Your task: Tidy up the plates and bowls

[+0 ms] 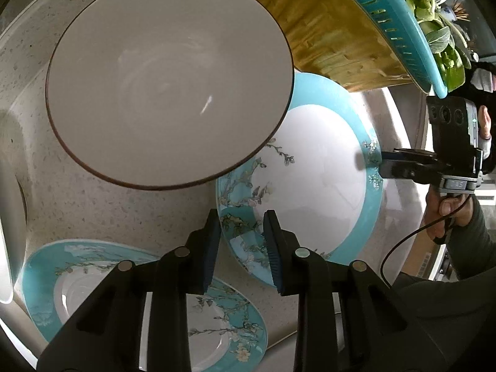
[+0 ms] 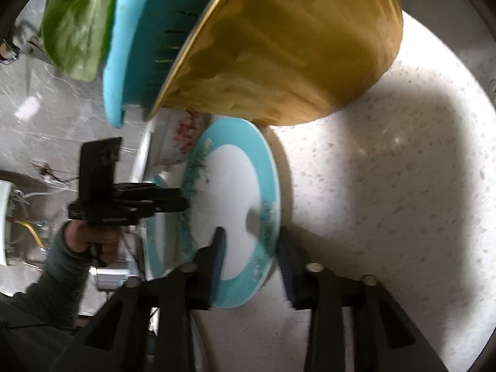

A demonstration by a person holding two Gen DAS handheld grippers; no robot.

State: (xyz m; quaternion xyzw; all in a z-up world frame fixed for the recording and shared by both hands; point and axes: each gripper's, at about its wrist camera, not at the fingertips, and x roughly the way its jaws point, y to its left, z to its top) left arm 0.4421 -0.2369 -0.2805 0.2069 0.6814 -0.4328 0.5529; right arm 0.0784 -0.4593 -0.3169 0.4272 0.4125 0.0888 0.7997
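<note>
Straddling opposite rims of the round turquoise-bordered floral ceramic plate (image 1: 310, 167), the left gripper (image 1: 241, 248) and right gripper (image 2: 251, 260) apparently clamp it above the speckled pale stone counter (image 2: 387, 186).

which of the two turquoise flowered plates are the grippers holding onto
The upper turquoise plate beside the big white bowl: the left gripper and right gripper straddle its opposite rims. The lower plate lies untouched.

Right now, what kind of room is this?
Probably a kitchen: a speckled stone sink holds a turquoise floral plate and a big grey bowl, beside a turquoise plastic colander of leafy greens.
</note>
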